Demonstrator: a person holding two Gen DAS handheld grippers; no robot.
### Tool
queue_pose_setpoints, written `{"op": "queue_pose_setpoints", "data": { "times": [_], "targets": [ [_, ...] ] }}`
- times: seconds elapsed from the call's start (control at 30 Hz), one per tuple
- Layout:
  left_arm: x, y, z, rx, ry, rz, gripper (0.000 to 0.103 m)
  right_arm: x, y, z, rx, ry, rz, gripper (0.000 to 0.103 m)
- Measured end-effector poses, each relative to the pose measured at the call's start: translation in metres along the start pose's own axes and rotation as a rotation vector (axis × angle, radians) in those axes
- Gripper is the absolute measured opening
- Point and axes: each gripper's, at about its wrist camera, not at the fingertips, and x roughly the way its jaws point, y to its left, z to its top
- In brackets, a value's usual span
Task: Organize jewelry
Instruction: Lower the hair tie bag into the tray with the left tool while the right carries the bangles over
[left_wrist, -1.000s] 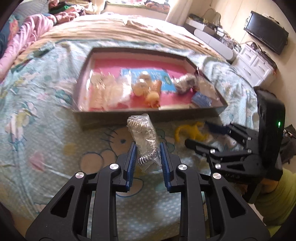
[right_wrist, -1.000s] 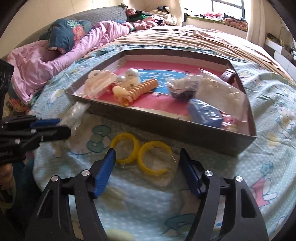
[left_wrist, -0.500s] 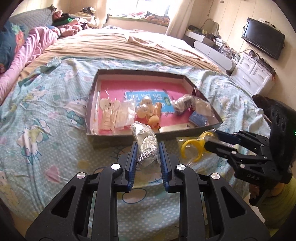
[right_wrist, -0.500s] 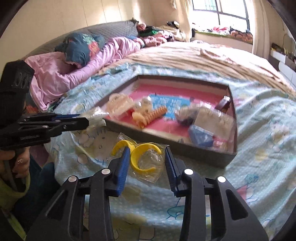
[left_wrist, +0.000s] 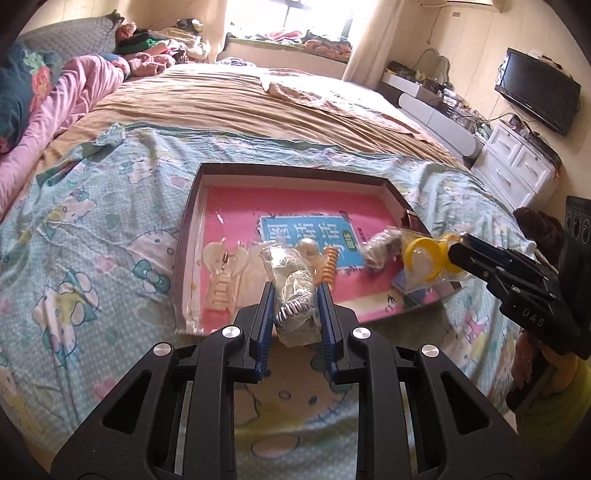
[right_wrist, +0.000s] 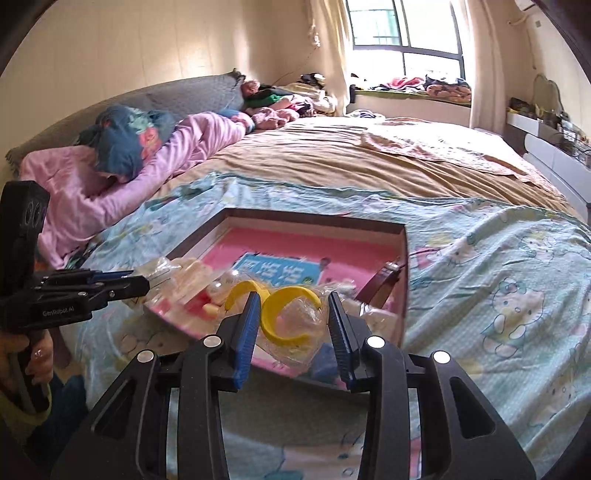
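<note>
Holding two bagged items above the near edge of the box (left_wrist: 186, 236): left gripper (left_wrist: 295, 299) clamped on a bagged silver coil bracelet (left_wrist: 293, 295), right gripper (right_wrist: 291, 314) clamped on bagged yellow bangles (right_wrist: 286, 314), several pieces already inside, both bags awaiting placement.

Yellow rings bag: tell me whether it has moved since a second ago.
Yes. The yellow rings bag has left the bedspread in front of the box and now hangs over it in the right gripper.

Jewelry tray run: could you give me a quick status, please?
Left gripper shut on silver coil bag. Right gripper shut on yellow bangle bag. Both held above tray, which already holds several pieces. Nothing in the way.
</note>
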Motion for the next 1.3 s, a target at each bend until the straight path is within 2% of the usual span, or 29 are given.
{"op": "queue_pose_setpoints", "data": {
  "times": [0.57,1.13,1.3],
  "targets": [
    [0.038,0.007,0.009,0.003,0.035,0.029,0.016,0.03,-0.011,0.016,-0.005,0.0,-0.066,0.035],
    [0.043,0.026,0.013,-0.029,0.023,0.046,0.017,0.055,0.011,0.017,-0.049,0.051,-0.026,0.035],
    [0.043,0.032,0.014,-0.05,0.025,0.043,0.017,0.06,0.015,0.014,-0.062,0.074,-0.036,0.035]
  ]
}}
